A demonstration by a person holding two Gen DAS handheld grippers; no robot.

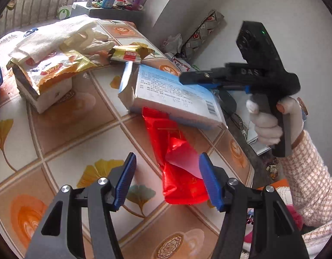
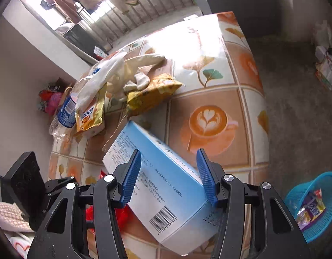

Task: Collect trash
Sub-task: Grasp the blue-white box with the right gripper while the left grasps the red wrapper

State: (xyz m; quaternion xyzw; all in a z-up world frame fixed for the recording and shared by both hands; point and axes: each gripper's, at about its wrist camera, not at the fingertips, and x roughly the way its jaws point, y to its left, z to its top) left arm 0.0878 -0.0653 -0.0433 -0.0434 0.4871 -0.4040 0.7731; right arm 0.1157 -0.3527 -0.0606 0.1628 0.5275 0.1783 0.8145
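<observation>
Red wrapper (image 1: pixel 178 161) partly hidden under blue-white box (image 1: pixel 176 95).

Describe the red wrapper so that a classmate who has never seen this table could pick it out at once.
Start at the table with the coffee-cup and ginkgo-leaf cloth, then find the pale blue box near its edge. The red wrapper lies crumpled with one end tucked under that box. It is the only shiny, see-through red thing; the other wrappers are yellow or gold.
</observation>
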